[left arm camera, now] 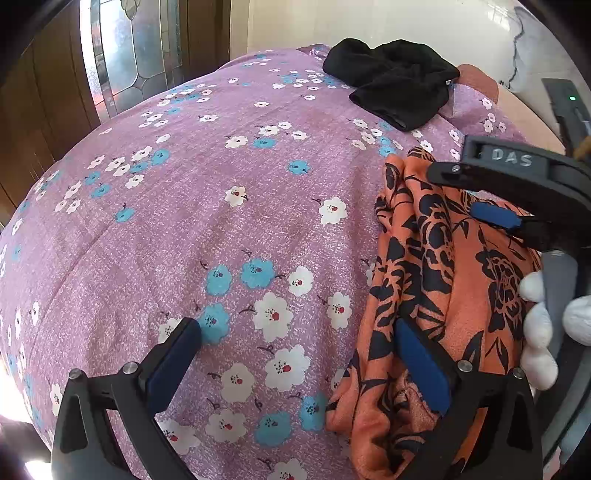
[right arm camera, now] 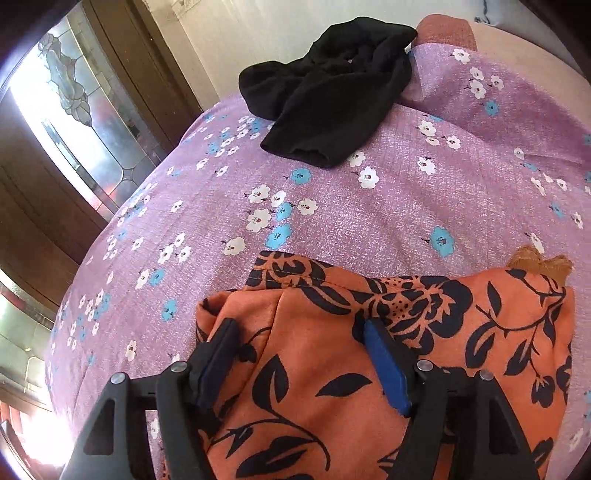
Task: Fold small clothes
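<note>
An orange garment (left arm camera: 443, 295) (right arm camera: 369, 369) with a black flower print lies bunched on the purple floral bedsheet (left arm camera: 221, 221) (right arm camera: 369, 214). My left gripper (left arm camera: 299, 347) stands wide open, its left finger over bare sheet and its right finger over the garment's left edge. My right gripper (right arm camera: 301, 354) is open above the garment, with a soft fold of the cloth between its fingers and the pads not pressing on it. In the left wrist view the right gripper (left arm camera: 454, 192) reaches in from the right, held by a white-gloved hand (left arm camera: 535, 325). A crumpled black garment (left arm camera: 395, 85) (right arm camera: 332, 99) lies at the far side.
A wooden door with a leaded glass panel (left arm camera: 125, 62) (right arm camera: 85, 122) stands beyond the bed's left edge. Pale tiled floor (left arm camera: 406, 22) shows past the far edge. A brown frilly scrap (right arm camera: 539, 264) peeks out behind the orange garment.
</note>
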`<state>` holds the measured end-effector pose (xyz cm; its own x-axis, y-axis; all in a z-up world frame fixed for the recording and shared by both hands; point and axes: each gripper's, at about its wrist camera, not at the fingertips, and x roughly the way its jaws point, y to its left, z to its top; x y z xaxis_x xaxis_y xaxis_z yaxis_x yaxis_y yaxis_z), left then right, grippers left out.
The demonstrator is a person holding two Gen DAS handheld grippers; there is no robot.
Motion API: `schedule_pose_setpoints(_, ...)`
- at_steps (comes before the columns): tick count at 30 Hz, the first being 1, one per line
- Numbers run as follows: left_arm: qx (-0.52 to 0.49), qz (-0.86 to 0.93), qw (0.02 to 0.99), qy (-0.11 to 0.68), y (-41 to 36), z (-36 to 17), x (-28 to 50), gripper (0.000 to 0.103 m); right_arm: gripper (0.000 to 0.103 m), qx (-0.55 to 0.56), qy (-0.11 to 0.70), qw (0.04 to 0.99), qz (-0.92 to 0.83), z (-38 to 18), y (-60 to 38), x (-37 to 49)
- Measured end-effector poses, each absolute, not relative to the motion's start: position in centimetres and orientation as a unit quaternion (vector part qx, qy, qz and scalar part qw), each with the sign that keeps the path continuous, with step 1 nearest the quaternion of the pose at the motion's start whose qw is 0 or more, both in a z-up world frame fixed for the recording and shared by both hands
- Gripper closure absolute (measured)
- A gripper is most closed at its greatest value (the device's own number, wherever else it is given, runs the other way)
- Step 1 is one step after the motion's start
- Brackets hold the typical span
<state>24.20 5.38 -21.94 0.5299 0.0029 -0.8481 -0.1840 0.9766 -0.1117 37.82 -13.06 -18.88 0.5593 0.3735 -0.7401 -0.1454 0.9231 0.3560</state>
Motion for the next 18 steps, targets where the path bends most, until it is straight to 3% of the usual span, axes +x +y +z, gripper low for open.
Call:
schedule_pose_setpoints(3, -0.093, 0.052, 0.871, 0.48, 5.4, -22.0, 24.3, 0.0, 0.029, 0.16, 0.407, 0.887, 0.15, -16.6, -14.8, 35.0)
schedule_pose_setpoints(11, -0.092, 0.056, 0.873, 0.476, 5.3, -22.1, 24.1, 0.0, 0.03, 0.113, 0.392, 0.907, 0.109, -13.4, -18.0, 26.2)
schedule_pose_setpoints(14, -0.09, 0.056, 0.874, 0.474, 5.3, -22.2, 24.0, 0.0, 0.03, 0.123, 0.398, 0.904, 0.095, -14.3, -19.3, 23.3)
schedule_pose_setpoints(18, -0.076, 0.055, 0.877, 0.472, 4.9, -22.3, 24.1, 0.0, 0.029, 0.13, 0.459, 0.874, 0.094, -20.5, -19.3, 22.2)
